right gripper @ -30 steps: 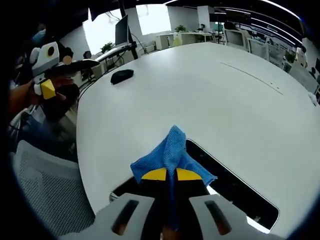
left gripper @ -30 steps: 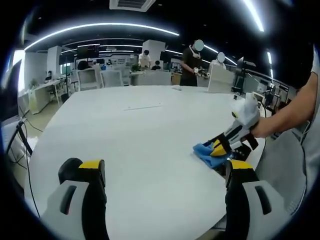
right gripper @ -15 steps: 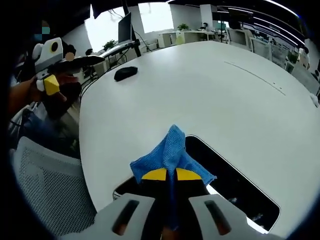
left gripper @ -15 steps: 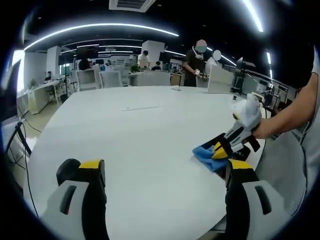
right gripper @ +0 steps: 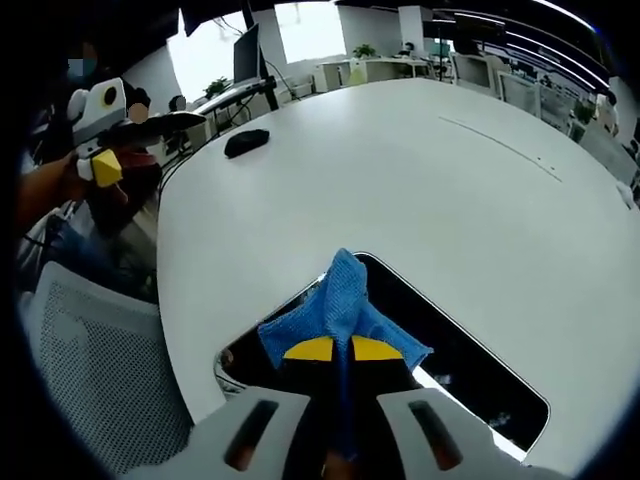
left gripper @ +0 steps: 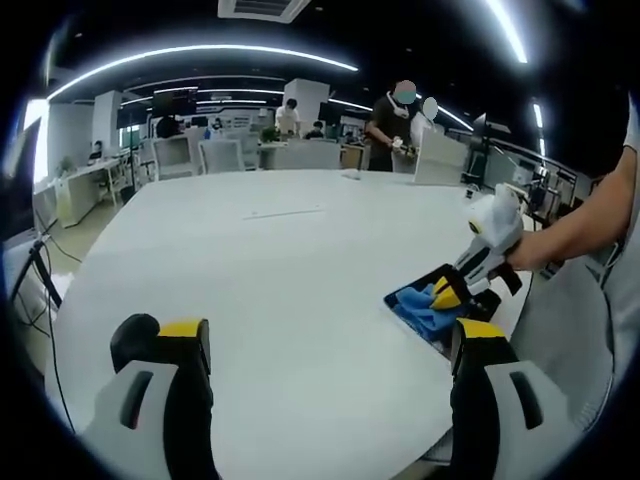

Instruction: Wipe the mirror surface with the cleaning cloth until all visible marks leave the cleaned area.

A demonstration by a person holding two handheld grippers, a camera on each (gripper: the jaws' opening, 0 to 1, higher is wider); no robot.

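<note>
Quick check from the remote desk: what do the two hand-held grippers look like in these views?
Both match. The left hand-held gripper has pale grey jaw bodies with dark slots, black fingers and yellow tip pads. The right hand-held gripper is built alike; seen from the left gripper view it is white with black and yellow parts. A bare forearm leads to it, no sleeve visible.

Table [left gripper: 280, 260] open across centre and far side. Obstructions: mirror [right gripper: 470, 360] at near edge, dark object [right gripper: 245, 143] near far rim, chair [right gripper: 95, 370] alongside.
</note>
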